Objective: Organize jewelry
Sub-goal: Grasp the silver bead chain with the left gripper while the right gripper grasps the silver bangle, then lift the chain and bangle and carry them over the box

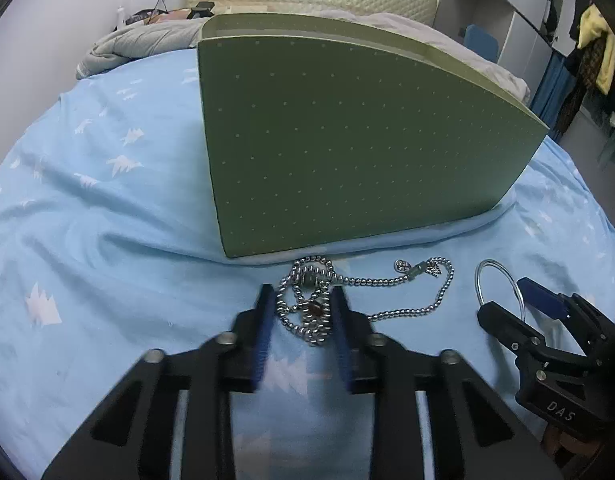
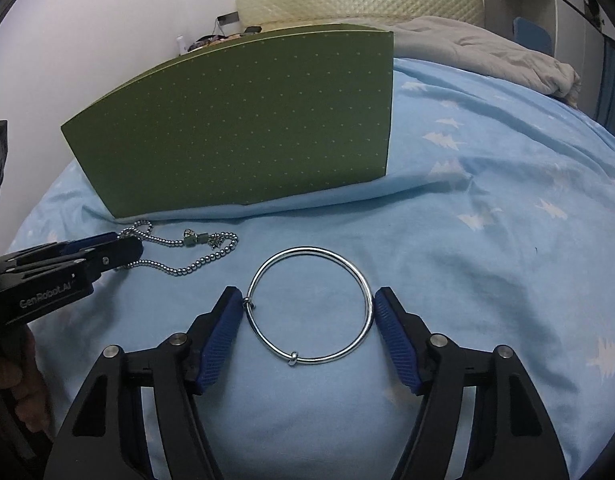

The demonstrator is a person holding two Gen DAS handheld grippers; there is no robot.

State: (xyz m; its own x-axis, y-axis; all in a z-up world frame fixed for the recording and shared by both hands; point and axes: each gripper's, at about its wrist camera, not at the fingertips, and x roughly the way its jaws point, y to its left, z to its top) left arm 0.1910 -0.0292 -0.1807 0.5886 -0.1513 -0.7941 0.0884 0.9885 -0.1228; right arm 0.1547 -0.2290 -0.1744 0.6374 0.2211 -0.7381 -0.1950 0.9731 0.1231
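Note:
A silver bead necklace lies on the blue bed sheet just in front of a green dotted box. My left gripper is open, its fingers either side of the necklace's bunched part. A silver bangle lies flat on the sheet to the right of the necklace. My right gripper is open with its blue pads at the bangle's left and right edges. The box stands behind both. The bangle and right gripper show in the left wrist view.
A blue sheet with white tree prints covers the bed. A grey blanket and a cream headboard lie behind the box. Shelves and hanging clothes stand to the right.

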